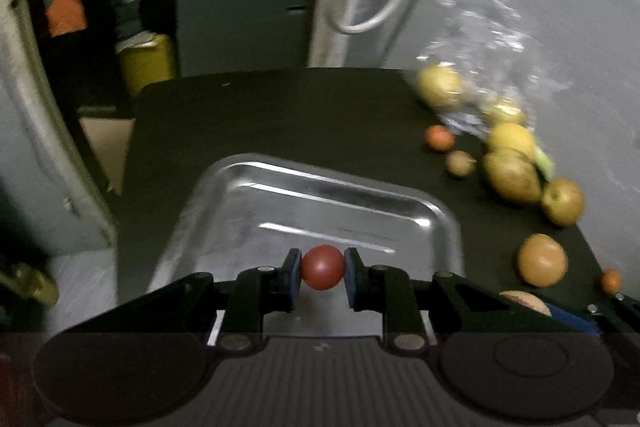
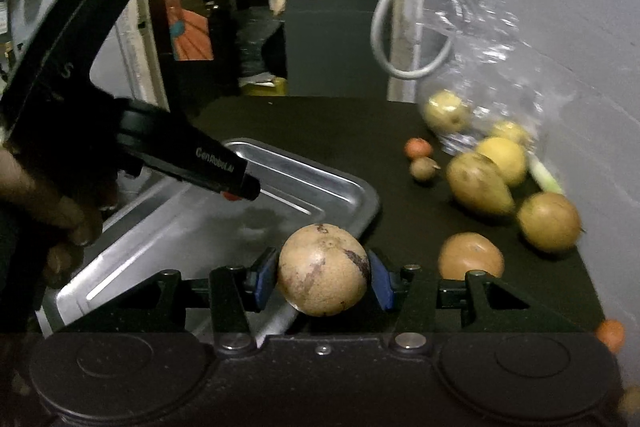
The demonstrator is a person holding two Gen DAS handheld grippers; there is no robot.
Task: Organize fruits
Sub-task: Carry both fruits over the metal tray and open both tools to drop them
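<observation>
Two claws: smooth red ball [image 1: 322, 267], mottled tan globe [image 2: 323, 269].

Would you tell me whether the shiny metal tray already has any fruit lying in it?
Seemingly empty: the metal tray shows bare floor; the red fruit sits clamped in the left gripper.

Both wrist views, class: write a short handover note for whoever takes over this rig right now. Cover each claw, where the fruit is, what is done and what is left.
Left claw: shut on a small red fruit, held over the metal tray.
Right claw: shut on a large brown speckled fruit, at the tray's near corner.
Tray: no fruit lying in it yet, as far as both views show.
Still on the black table: loose fruits to the right of the tray, plus two or so in the clear plastic bag by the wall.
Left: release both held fruits in the tray, then probably fetch the rest.
</observation>
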